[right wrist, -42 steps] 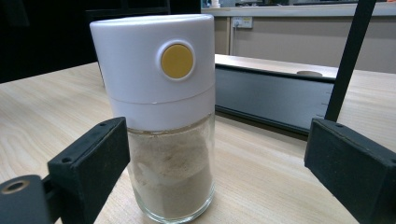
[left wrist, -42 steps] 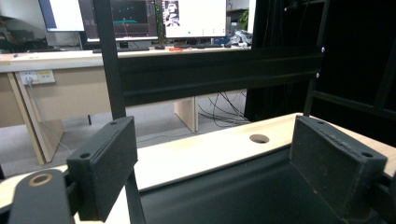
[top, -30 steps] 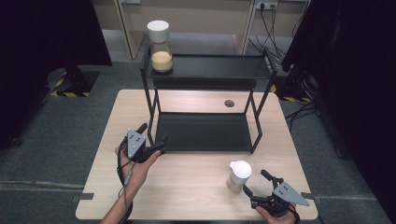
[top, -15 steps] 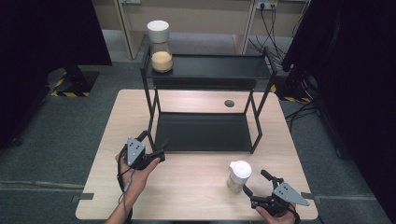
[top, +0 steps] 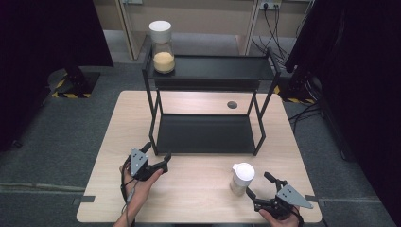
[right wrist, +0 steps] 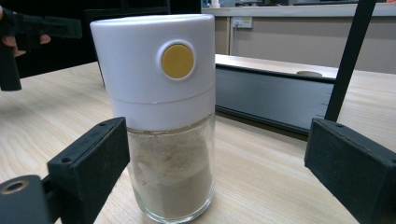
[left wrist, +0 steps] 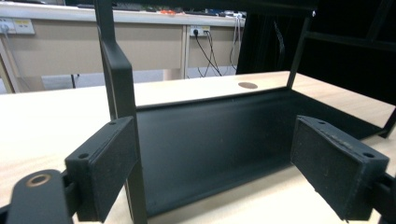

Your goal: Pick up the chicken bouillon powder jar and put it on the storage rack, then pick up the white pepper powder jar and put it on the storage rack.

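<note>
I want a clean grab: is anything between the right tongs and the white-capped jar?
Nothing; in the right gripper view the jar stands between the open right tongs, only bare table around it.

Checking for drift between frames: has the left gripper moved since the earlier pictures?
Yes. The left gripper has slid toward the table's near edge, away from the black rack.

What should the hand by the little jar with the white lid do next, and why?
Probably ease the right gripper forward a bit, then close. Its jaws stand open, and in the right gripper view the jar stands upright on the table just ahead of the pads, not yet squeezed by them, so a short push would bring the glass between them.
</note>
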### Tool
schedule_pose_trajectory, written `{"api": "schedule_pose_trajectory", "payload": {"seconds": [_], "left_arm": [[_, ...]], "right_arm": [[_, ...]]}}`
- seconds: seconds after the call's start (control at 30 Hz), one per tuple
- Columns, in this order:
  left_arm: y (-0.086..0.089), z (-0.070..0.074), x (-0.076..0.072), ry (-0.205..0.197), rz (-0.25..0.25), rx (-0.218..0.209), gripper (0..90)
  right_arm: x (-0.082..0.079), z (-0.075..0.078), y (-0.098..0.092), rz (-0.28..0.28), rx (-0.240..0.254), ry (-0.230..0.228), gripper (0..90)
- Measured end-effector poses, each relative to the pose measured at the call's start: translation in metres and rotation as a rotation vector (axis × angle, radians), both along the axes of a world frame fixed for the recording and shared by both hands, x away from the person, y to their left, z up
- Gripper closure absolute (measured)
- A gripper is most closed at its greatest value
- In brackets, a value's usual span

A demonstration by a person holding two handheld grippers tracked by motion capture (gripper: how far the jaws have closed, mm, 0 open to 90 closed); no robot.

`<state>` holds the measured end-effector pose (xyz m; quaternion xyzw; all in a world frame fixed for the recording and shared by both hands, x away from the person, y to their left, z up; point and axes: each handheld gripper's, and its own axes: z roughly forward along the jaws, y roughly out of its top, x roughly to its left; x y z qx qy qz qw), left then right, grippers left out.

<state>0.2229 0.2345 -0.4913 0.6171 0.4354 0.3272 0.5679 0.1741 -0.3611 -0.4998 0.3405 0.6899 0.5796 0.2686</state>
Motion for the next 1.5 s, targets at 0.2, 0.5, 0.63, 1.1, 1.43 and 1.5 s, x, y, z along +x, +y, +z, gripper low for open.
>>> {"api": "schedule_pose_trajectory", "payload": {"seconds": [0.2,0.5,0.63,1.1,1.43,1.5], "left_arm": [[-0.002,-0.016,-0.005,0.026,-0.001,-0.01,13.6],[-0.001,-0.02,-0.008,0.035,-0.013,0.002,13.1],[-0.001,-0.021,-0.008,0.028,-0.019,0.007,13.0],[0.0,-0.02,-0.007,0.036,-0.02,-0.001,12.8],[-0.001,-0.021,-0.009,0.018,-0.025,0.015,12.9],[-0.001,-0.021,-0.009,0.022,-0.023,0.009,12.9]], "right_arm": [[0.0,0.0,0.0,0.0,0.001,-0.001,6.8],[0.0,0.0,0.0,0.0,0.0,-0.002,6.6],[0.0,0.0,0.0,0.001,0.001,0.0,6.6],[-0.002,0.001,-0.001,0.017,-0.013,-0.01,5.3],[0.0,0.008,0.006,0.048,-0.018,-0.018,2.8],[0.003,0.01,0.01,0.056,-0.02,-0.017,2.7]]}}
